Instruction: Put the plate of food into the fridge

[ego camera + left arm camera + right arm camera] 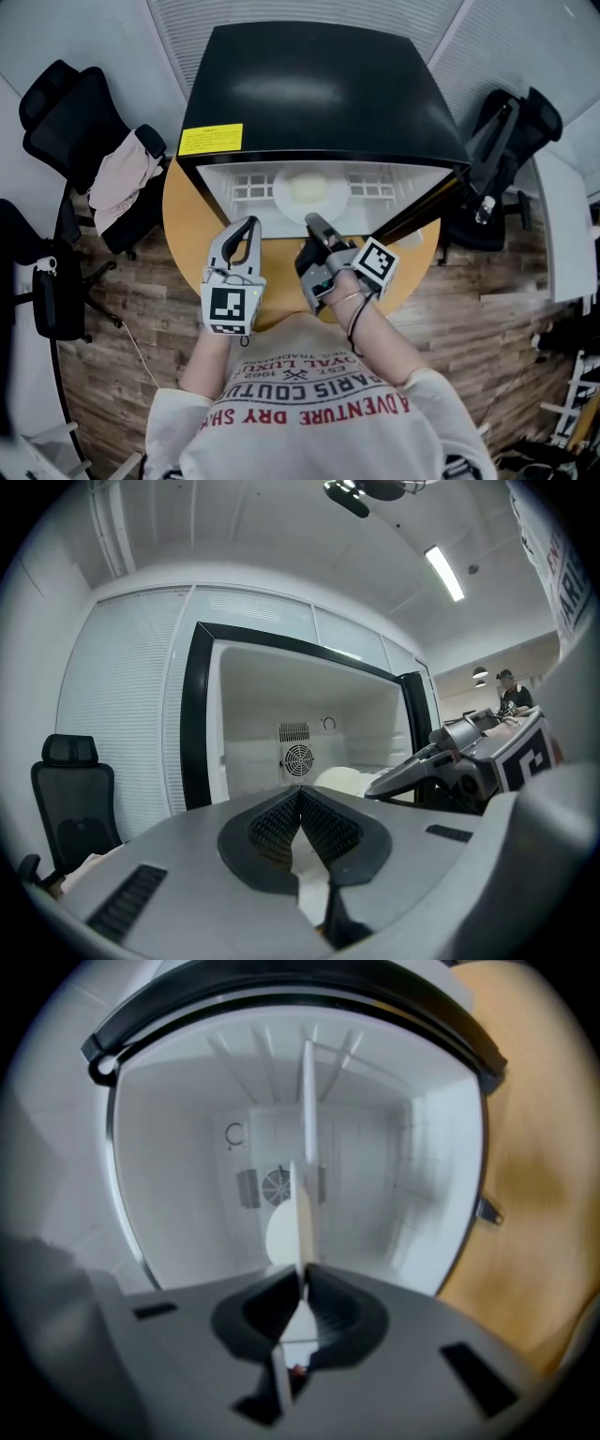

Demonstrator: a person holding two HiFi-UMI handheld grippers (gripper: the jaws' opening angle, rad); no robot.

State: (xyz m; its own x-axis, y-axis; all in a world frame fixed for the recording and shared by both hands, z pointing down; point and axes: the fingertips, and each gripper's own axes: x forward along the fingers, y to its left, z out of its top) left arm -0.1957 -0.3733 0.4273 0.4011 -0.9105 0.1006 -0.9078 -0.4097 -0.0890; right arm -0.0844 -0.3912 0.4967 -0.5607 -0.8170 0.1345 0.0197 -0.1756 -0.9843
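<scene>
Two closures noted: we find left gripper (248, 225) and right gripper (314, 222) fingers pressed together before the open fridge (309, 84); plate of food (310, 190) inside.

The fridge (319, 84) stands on the table (187, 220), its door (422, 208) swung open to the right. The plate (309, 190) sits centrally on the shelf (246, 187) inside. The right gripper (317, 223) is at the plate's near rim, with the left gripper (247, 230) just beside it on the left. The chairs (66, 112) flank the table.

Food (307, 187) washed out, kind untellable; plate (281, 197) near rim hidden behind right gripper (313, 222).
</scene>
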